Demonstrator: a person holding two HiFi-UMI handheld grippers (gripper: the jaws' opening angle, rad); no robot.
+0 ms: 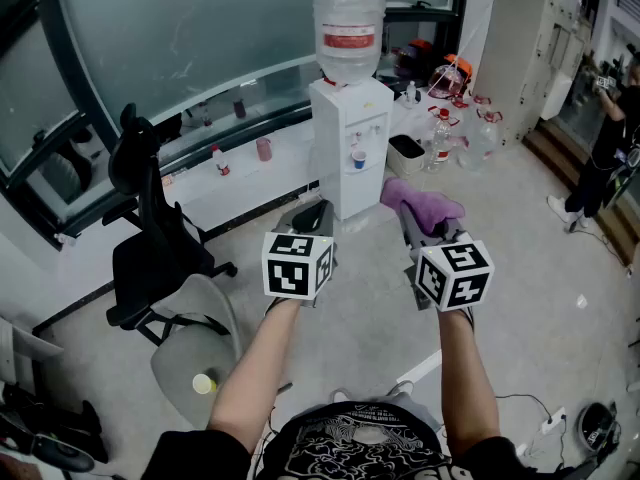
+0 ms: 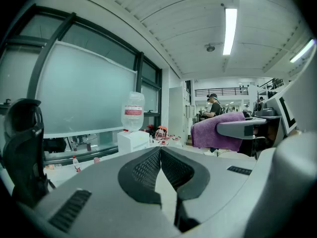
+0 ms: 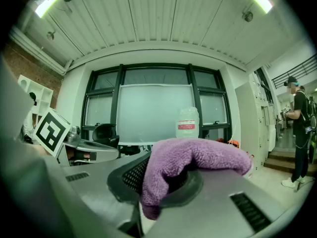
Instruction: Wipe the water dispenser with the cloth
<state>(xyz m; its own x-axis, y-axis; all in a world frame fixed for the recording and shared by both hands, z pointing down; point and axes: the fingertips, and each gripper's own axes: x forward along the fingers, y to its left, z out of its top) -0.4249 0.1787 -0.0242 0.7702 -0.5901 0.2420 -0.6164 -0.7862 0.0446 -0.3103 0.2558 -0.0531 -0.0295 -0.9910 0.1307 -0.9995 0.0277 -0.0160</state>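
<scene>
Water dispenser (image 1: 348, 153), a white one, is standing on the floor (image 1: 520, 228) against the low window ledge (image 1: 235, 183), straight ahead of both tools and well apart from them. It is carrying an upturned clear bottle (image 1: 348, 30) with a red label, and a blue cup (image 1: 358, 159) is sitting in its tap recess.

A purple cloth (image 1: 425, 206) is hanging in mid-air in front of the dispenser, not touching it. The right hand-held gripper (image 1: 430, 230) is pinching this cloth: in the right gripper view the jaws are closing on a fold of it, with the terry bunching over the tips and a corner drooping between them. The left hand-held gripper (image 1: 312, 214) is hovering just beside the right one at the same height. Its jaws are pressing together with their ribbed pads meeting and nothing between them.

A black office chair (image 1: 150, 218) is standing to the left by the window, with a grey chair (image 1: 195, 338) nearer the person. Another person (image 1: 608, 138) is standing far off at the right edge.
</scene>
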